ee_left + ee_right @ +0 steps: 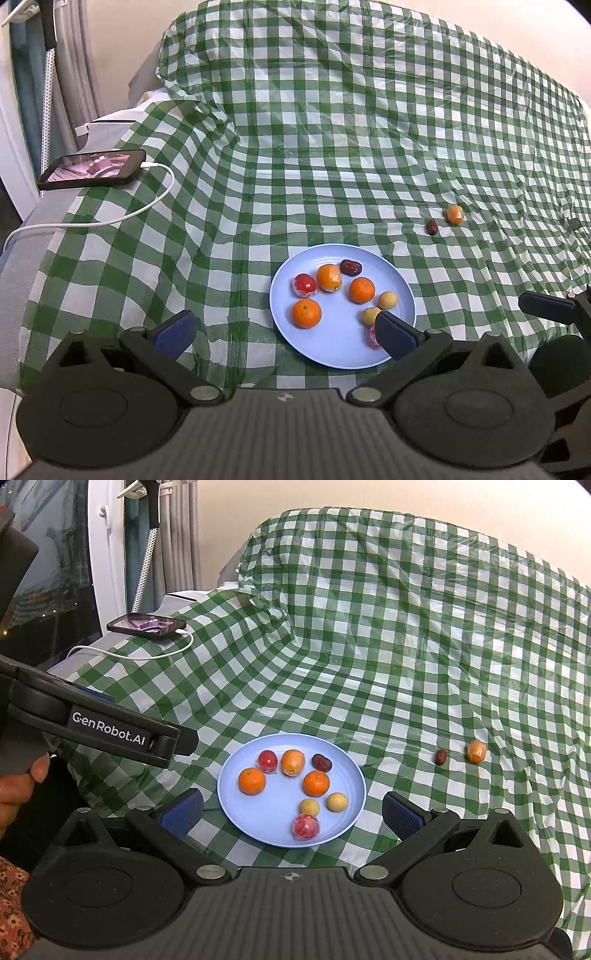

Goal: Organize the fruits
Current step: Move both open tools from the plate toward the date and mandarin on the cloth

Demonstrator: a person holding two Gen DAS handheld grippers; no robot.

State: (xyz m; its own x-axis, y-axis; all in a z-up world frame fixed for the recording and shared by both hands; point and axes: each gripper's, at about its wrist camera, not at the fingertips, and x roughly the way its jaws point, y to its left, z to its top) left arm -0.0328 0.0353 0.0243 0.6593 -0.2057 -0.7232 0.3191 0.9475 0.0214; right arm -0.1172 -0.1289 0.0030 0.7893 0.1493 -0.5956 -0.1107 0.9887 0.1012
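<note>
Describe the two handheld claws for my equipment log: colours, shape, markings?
Both match. The left claw and right claw have black ribbed bodies, two round discs, silver pivot bolts and angled black link arms ending in blue textured pads. White "GenRobot.AI" lettering marks the left one's side.

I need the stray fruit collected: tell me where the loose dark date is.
The loose dark date lies on the checked cloth, right of the blue plate, just left of the wrapped orange fruit.
</note>
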